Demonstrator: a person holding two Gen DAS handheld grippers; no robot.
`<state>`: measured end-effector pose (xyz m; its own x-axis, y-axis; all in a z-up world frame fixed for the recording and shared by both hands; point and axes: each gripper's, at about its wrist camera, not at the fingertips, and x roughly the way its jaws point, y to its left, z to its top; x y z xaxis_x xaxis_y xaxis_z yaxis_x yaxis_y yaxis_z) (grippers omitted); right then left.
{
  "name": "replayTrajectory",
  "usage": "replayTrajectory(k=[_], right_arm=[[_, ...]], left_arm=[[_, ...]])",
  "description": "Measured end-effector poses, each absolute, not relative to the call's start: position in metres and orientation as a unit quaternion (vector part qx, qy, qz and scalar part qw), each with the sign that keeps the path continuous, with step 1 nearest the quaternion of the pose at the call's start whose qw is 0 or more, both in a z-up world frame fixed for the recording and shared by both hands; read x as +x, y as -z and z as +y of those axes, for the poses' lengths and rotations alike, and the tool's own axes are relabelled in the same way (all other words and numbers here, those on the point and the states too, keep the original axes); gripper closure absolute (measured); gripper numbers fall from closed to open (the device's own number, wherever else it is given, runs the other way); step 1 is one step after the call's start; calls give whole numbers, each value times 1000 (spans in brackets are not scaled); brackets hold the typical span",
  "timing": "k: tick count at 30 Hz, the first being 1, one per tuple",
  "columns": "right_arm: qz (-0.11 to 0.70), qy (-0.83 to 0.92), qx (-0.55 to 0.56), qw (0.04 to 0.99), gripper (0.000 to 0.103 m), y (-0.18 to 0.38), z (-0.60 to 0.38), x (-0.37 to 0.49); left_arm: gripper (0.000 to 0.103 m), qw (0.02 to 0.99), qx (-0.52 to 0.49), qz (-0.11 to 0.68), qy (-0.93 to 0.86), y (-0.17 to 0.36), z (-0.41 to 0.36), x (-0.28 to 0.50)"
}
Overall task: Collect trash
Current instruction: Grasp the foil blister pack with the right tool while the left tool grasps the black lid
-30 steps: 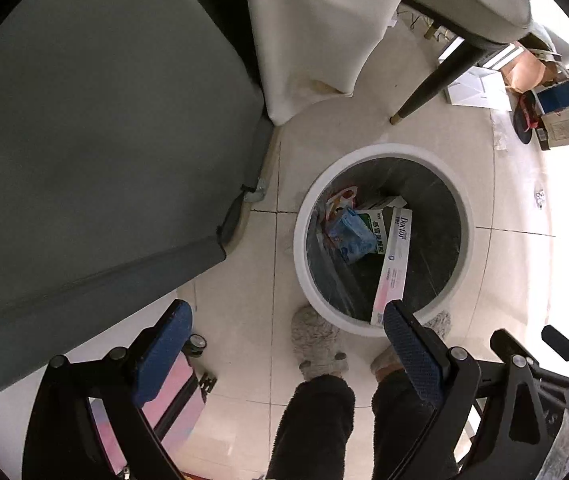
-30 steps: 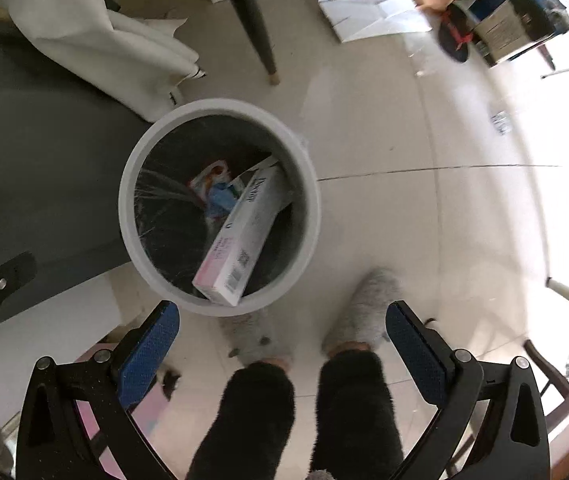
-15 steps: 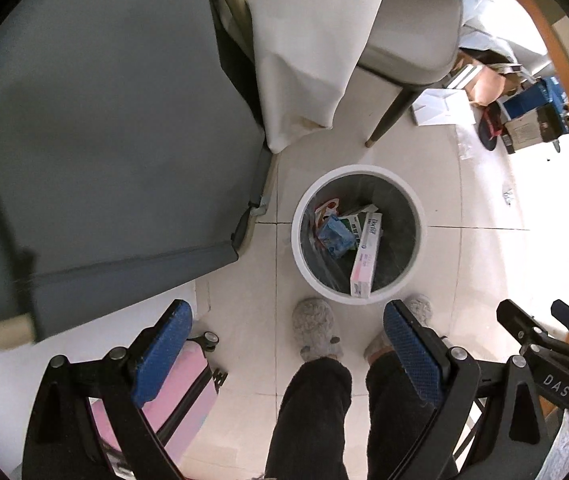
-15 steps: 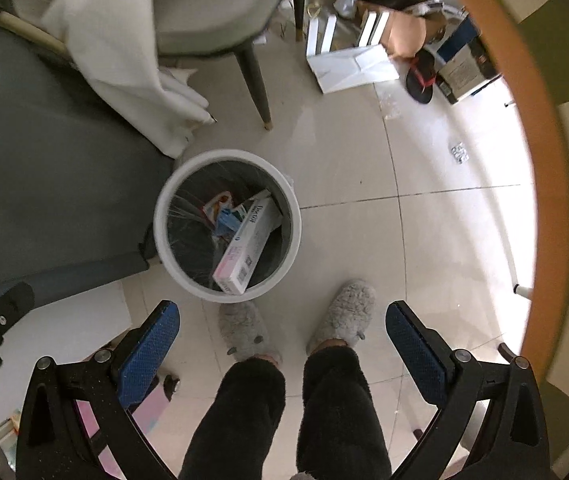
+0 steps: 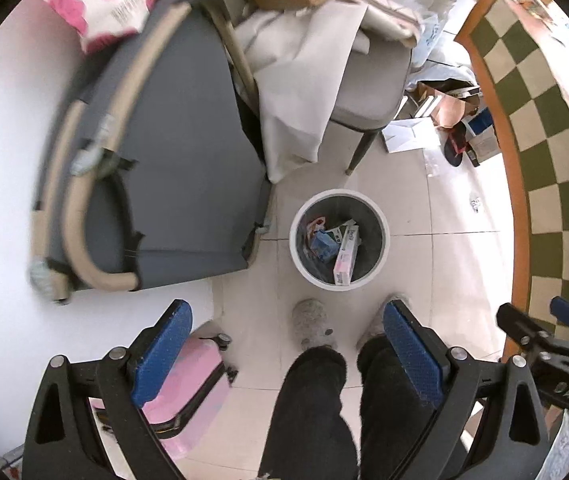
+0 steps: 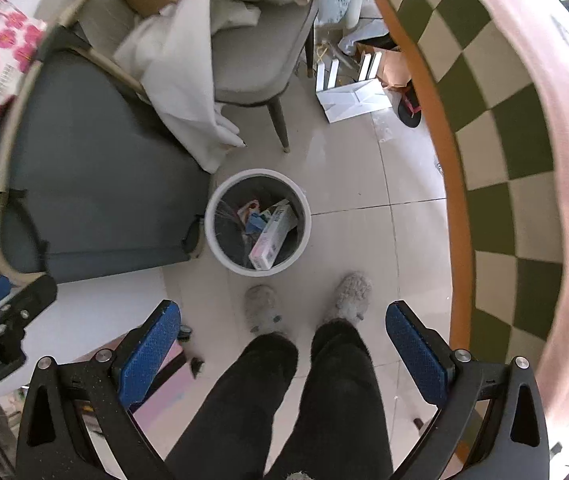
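Below both wide, empty grippers, a white round bin (image 5: 380, 256) holds a pink-white carton (image 5: 346, 251) and blue wrapper (image 5: 321, 243).

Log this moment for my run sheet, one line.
left gripper: open, empty | right gripper: open, empty | trash bin: holds boxes, wrappers | slippers: beside bin

Glossy pale tiled floor (image 5: 436, 264) with thin dark grout lines. Standing on it: round white plastic trash bin (image 5: 380, 258) with dark liner, person's grey fuzzy slippers (image 6: 260, 308) just beside it. Grey padded folding cot (image 5: 172, 184) with beige tube frame sits left of bin, nearly touching. Grey upholstered chair (image 6: 252, 64) on dark tapered legs behind bin. Pink hard-shell suitcase (image 5: 188, 396) at lower left. Flat white cardboard sheet (image 6: 356, 100) and brown cartons (image 5: 450, 106) further back by green-and-cream checkered tabletop edge.
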<state>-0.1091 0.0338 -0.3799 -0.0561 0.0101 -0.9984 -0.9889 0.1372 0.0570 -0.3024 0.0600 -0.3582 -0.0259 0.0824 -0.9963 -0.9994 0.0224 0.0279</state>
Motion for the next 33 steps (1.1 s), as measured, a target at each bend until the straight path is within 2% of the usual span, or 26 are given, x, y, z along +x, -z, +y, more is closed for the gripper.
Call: replayTrajectory(k=[7, 11, 15, 17, 21, 25, 28, 33], right_arm=[[573, -498, -377, 530, 0, 302, 24, -90], [588, -497, -323, 550, 0, 264, 24, -55], [596, -478, -276, 583, 0, 232, 22, 10], [601, -460, -254, 602, 0, 222, 17, 52], [610, -405, -229, 641, 0, 216, -10, 150], [598, -348, -302, 656, 0, 228, -40, 246], [556, -323, -425, 638, 0, 256, -50, 302], [503, -320, -559, 577, 0, 306, -52, 349]], left_arm=[[5, 542, -417, 492, -539, 290, 58, -288], [5, 567, -377, 483, -551, 251, 71, -255], [4, 607, -338, 477, -539, 214, 93, -191], [0, 630, -319, 478, -522, 201, 103, -146], [0, 661, -277, 495, -492, 190, 113, -56], [0, 668, -229, 522, -478, 202, 110, 40], [0, 672, -202, 547, -455, 225, 93, 107], [0, 668, -170, 602, -403, 274, 63, 185]])
